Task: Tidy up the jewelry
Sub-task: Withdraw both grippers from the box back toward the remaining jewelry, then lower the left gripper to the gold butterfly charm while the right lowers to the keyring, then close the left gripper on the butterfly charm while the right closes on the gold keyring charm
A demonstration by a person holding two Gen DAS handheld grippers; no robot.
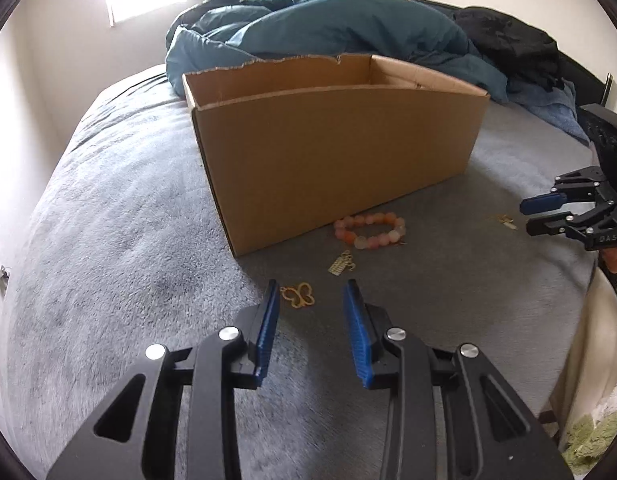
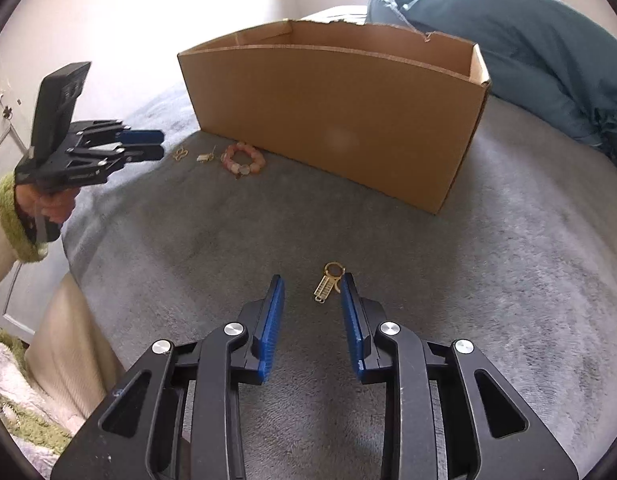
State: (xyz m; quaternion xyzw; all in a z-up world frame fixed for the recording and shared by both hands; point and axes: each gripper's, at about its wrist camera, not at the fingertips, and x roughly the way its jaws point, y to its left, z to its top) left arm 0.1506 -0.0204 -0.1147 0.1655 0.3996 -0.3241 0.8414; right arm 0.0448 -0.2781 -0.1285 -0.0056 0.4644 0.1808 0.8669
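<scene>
Left wrist view: the left gripper [image 1: 312, 292] is hanging low over a grey plush bedspread [image 1: 108, 240], its blue pads parted with nothing between them. A gold butterfly pendant [image 1: 298, 295] is lying just beyond the left fingertip, not touching it. Farther on, a small gold comb-like charm [image 1: 342, 263] and a pink-and-orange beaded bracelet [image 1: 370, 231] are resting on the bedspread; the bracelet is lying just beside the near wall of an open cardboard box [image 1: 332, 148]. A rumpled teal duvet [image 1: 328, 28] is piled behind the box. At the right edge the right gripper [image 1: 528, 216] is entering, with a tiny gold piece [image 1: 507, 221] on the fabric just left of its tips.

Right wrist view: this view alone is showing that piece clearly, a gold ring-topped earring [image 2: 328, 284] with a ladder-shaped drop, lying between the parted pads of the right gripper [image 2: 313, 292], close beside the right pad; whether it is touching cannot be told. Nothing is clamped. The left gripper [image 2: 158, 146] is appearing at left, held by a hand [image 2: 52, 204] in a cream sleeve [image 2: 4, 236] with a green cuff. Beyond its tips lie the butterfly pendant [image 2: 180, 155], the charm [image 2: 205, 157] and the bracelet [image 2: 243, 160], near the box [image 2: 336, 120] front.
</scene>
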